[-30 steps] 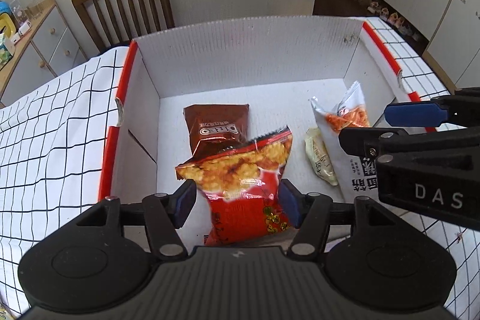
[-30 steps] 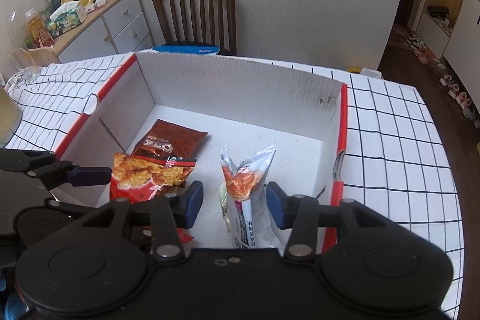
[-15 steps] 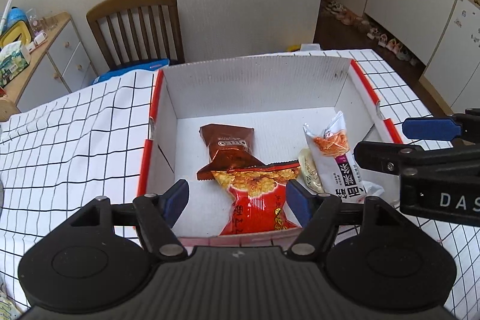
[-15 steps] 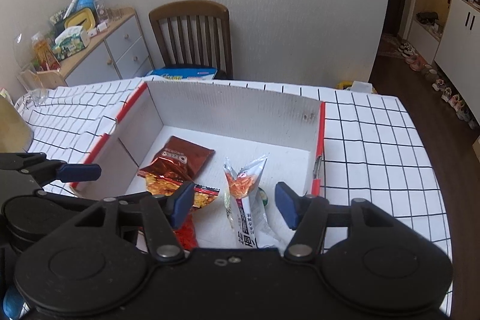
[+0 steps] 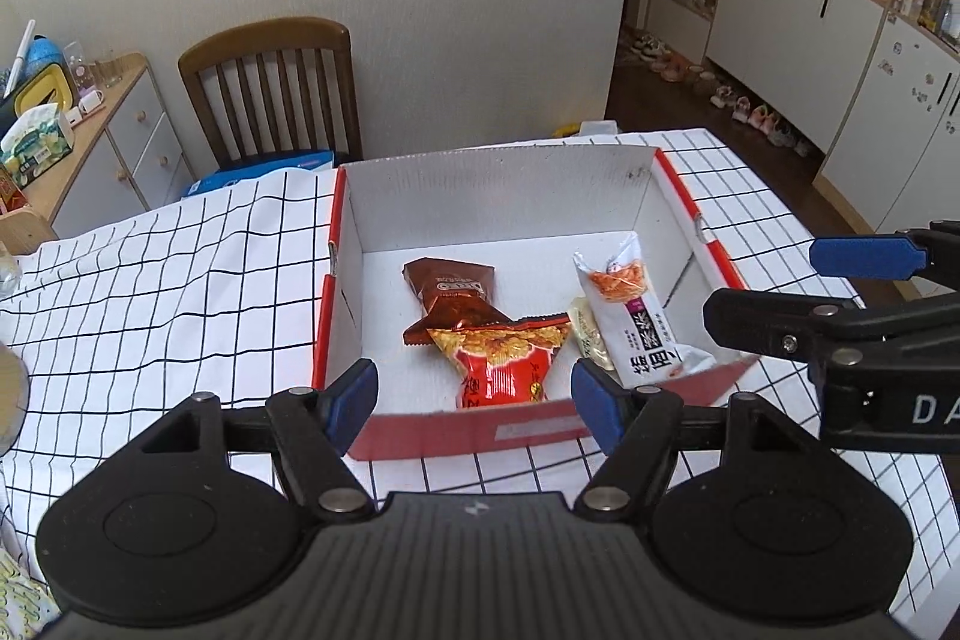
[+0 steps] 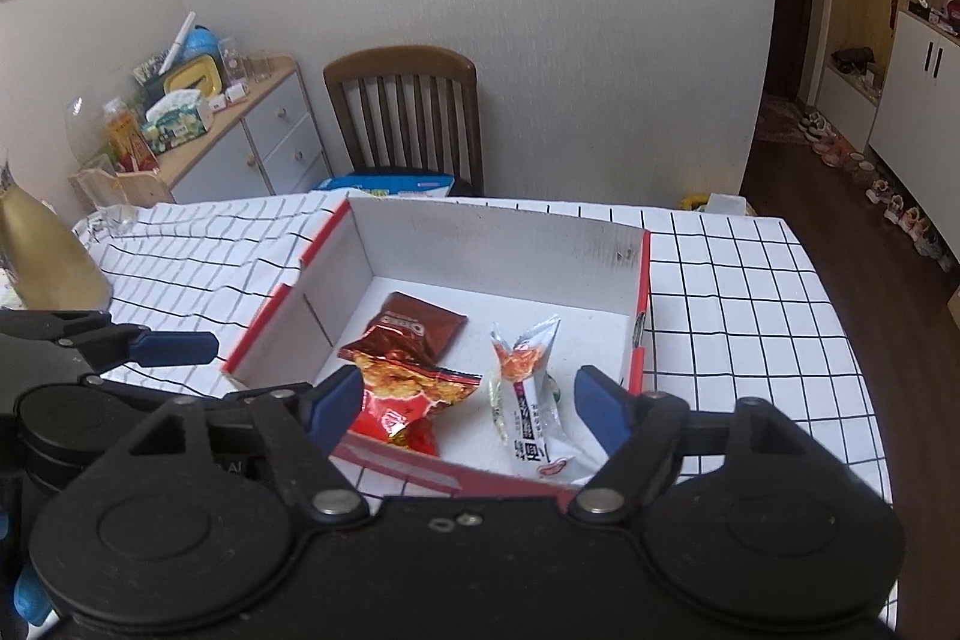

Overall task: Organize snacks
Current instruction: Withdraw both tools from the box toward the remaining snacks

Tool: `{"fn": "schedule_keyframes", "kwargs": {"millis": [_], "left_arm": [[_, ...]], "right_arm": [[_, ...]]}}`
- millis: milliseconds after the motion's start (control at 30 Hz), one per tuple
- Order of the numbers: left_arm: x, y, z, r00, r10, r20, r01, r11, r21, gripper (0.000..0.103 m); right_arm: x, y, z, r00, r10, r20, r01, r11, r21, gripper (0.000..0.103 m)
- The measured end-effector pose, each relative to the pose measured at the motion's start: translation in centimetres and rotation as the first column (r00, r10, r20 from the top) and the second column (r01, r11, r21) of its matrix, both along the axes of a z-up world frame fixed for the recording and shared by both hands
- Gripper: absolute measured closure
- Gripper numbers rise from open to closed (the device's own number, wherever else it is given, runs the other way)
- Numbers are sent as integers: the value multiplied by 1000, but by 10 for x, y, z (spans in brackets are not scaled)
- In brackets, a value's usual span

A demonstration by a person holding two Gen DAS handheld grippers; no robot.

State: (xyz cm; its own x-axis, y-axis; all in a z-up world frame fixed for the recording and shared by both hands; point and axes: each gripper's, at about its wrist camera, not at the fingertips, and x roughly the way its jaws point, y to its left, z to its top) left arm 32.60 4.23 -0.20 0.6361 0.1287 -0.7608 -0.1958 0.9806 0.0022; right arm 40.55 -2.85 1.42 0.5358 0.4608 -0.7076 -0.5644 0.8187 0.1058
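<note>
At the far left a wooden sideboard [image 5: 90,112] with grey drawers stands against the wall, a tissue box [image 5: 36,139] on top of it, and beside it a wooden slat-back chair [image 5: 273,91] is pushed up to the table. The table wears a white tablecloth [image 5: 150,292] with a black grid, rumpled on its left half. On it sits an open cardboard box [image 5: 492,184], white inside with red edges. The left gripper [image 5: 474,397] hangs above the box's near wall, its blue-padded fingers apart and nothing between them. Inside the box, left of centre, lies a brown Oreo packet [image 5: 450,286], flat on the floor. Its near end is overlapped by a red snack bag [image 5: 501,358] printed with golden crackers, which reaches to the near wall. Just right of that, a small pale yellowish packet [image 5: 588,334] is mostly hidden; what it holds is hard to make out. Resting partly on it is a white snack pouch [image 5: 636,310] with an orange picture and a purple label, running from mid-floor down to the near right corner. In the right wrist view the right gripper [image 6: 468,400] is above the near wall in front of that white pouch, its jaws opening, with no pack pressed by either pad. Farther right, white cabinets [image 5: 798,34] line the room and shoes [image 5: 756,112] sit in a row on the dark floor.
</note>
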Motion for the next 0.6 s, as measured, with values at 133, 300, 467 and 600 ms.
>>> {"fn": "schedule_keyframes", "kwargs": {"millis": [133,300,467,600], "left_arm": [[-19,-1,8,1000,-1,18,1,1000,-12,32],[-41,-2,14,999,-11,31,11,1000,-10,32],[-65,-6,20,998,-23,54,23,1000,12,27],[-83,-7,24,997,-29,76,27,999,28,24]], "right_arm": [[-16,-6,11,1000,1,20,-1,1000,23,19],[-37,-11,18,1000,1,31,-3,999,51,12],[-58,-16,20,999,14,36,-17,997,79,7],[-77,-21,23,999,20,46,-24,995,95,3]]}}
